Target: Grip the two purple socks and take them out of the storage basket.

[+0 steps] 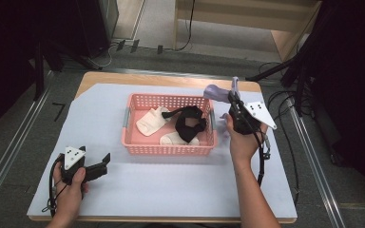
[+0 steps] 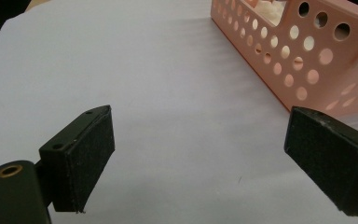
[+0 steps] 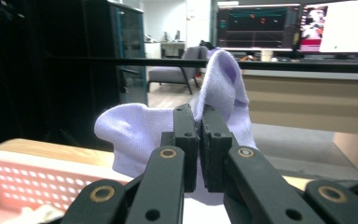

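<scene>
My right gripper is shut on a lilac sock, held up just past the right end of a pink perforated basket. In the right gripper view the lilac sock drapes over both sides of the closed jaws of my right gripper. Inside the basket lie white socks and a black sock. My left gripper rests low on the table's front left, jaws wide apart and empty. In its own view my left gripper stands open, with the pink basket ahead on the right.
A pale sheet covers the wooden table. Cables run past the table's right edge, and black stands rise at the far left. Monitors and a desk are in the room behind the sock.
</scene>
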### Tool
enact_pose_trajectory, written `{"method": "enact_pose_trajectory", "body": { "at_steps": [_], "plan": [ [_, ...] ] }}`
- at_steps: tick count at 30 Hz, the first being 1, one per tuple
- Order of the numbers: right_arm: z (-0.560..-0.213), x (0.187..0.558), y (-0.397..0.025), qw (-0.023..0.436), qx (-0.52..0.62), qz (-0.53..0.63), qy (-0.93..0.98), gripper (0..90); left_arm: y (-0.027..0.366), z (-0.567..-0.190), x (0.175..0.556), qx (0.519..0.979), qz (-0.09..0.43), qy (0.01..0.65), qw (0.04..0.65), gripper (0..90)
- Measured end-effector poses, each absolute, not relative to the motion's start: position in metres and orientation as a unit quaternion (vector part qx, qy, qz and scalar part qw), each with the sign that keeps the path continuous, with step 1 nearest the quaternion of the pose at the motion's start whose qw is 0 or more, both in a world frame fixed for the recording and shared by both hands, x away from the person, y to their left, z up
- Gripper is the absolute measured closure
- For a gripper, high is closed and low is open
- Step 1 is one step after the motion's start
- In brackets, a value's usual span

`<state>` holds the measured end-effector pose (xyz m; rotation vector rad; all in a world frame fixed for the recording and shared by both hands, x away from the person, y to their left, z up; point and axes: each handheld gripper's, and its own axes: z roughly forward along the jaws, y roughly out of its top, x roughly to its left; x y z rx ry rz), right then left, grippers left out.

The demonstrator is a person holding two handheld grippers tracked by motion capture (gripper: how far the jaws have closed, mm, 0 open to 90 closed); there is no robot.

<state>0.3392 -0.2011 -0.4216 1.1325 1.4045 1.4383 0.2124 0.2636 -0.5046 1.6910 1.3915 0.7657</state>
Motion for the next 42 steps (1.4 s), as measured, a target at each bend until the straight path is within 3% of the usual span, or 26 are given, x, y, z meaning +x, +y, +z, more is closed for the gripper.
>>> {"method": "enact_pose_trajectory", "body": {
  "at_steps": [17, 21, 24, 29, 32, 34, 37, 42],
  "plan": [
    [-0.486, 0.313, -0.25, 0.406, 0.526, 0.481, 0.572, 84.7, 0.264, -0.504, 0.213, 0.668, 0.303, 0.552, 0.396, 9.0],
    [-0.489, 0.302, -0.259, 0.352, 0.532, 0.525, 0.563, 58.2, 0.263, -0.505, 0.213, 0.667, 0.303, 0.552, 0.397, 9.0],
    [-0.487, 0.292, -0.264, 0.344, 0.51, 0.532, 0.582, 35.4, 0.263, -0.505, 0.213, 0.667, 0.303, 0.553, 0.397, 9.0],
    [-0.486, 0.278, -0.269, 0.334, 0.497, 0.518, 0.611, 25.8, 0.263, -0.505, 0.213, 0.668, 0.305, 0.552, 0.395, 9.0],
    [-0.486, 0.268, -0.274, 0.308, 0.507, 0.492, 0.637, 11.3, 0.263, -0.505, 0.213, 0.667, 0.305, 0.552, 0.396, 9.0],
    [-0.49, 0.261, -0.28, 0.293, 0.506, 0.495, 0.643, 10.5, 0.263, -0.505, 0.213, 0.666, 0.305, 0.553, 0.396, 9.0],
    [-0.498, 0.25, -0.292, 0.285, 0.509, 0.486, 0.651, 1.8, 0.263, -0.505, 0.213, 0.668, 0.304, 0.553, 0.395, 9.0],
    [-0.503, 0.239, -0.304, 0.277, 0.512, 0.486, 0.652, 0.0, 0.263, -0.505, 0.213, 0.667, 0.304, 0.554, 0.395, 9.0]
  ]
}}
